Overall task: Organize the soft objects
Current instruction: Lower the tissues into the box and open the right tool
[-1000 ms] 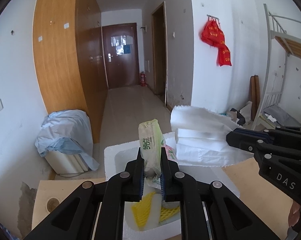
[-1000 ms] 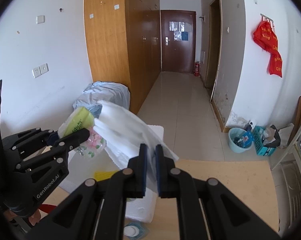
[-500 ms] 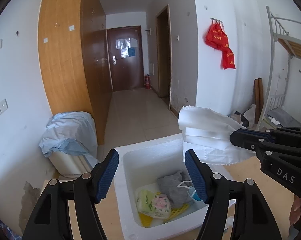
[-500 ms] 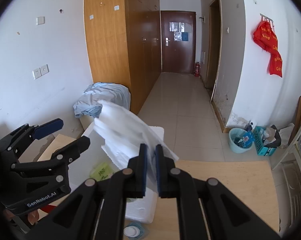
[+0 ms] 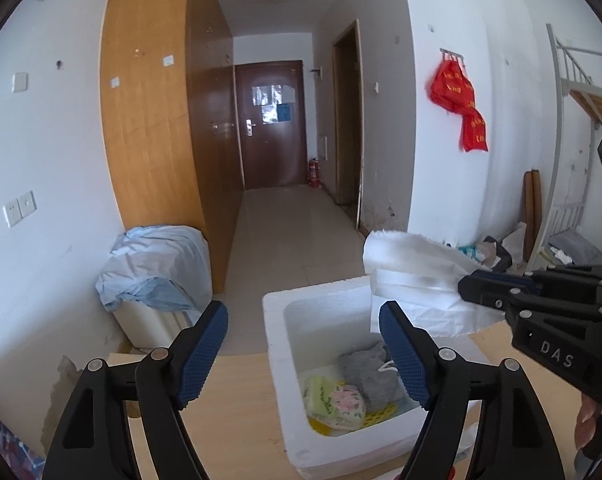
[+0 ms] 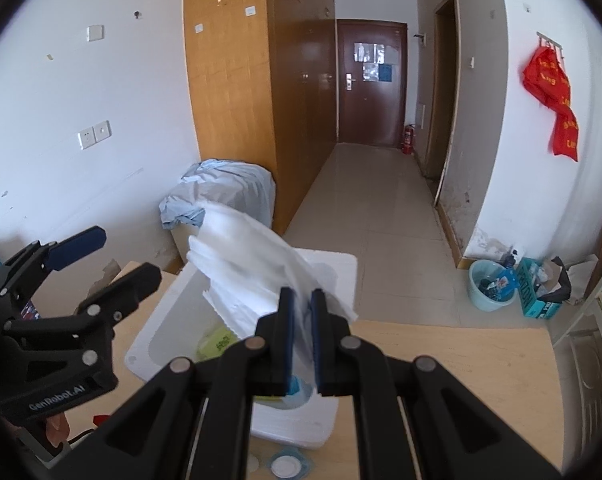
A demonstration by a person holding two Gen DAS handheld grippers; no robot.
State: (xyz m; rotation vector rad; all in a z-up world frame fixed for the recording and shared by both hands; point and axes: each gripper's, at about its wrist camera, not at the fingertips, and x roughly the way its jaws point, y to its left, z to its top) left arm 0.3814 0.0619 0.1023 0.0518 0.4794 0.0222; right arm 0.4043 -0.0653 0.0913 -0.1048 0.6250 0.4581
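A white foam box (image 5: 277, 344) stands on the wooden table (image 5: 229, 408). Inside lie a green tissue pack (image 5: 335, 398), a grey cloth (image 5: 369, 376) and a yellow mesh piece (image 5: 377, 414). My left gripper (image 5: 303, 354) is open and empty above the box's left wall. My right gripper (image 6: 299, 336) is shut on a white plastic bag (image 6: 249, 264), held above the box (image 6: 341, 268); the bag also shows in the left wrist view (image 5: 413, 284). The left gripper (image 6: 101, 260) is open in the right wrist view.
A bin draped in light blue cloth (image 5: 157, 272) stands left of the table by the wall. A round white lid (image 6: 285, 466) lies on the table in front of the box. A blue basin (image 6: 493, 286) and clutter sit on the floor at right.
My left gripper opened and dropped the green tissue pack into the foam box, then drew back and up. My right gripper still holds the white bag over the box.
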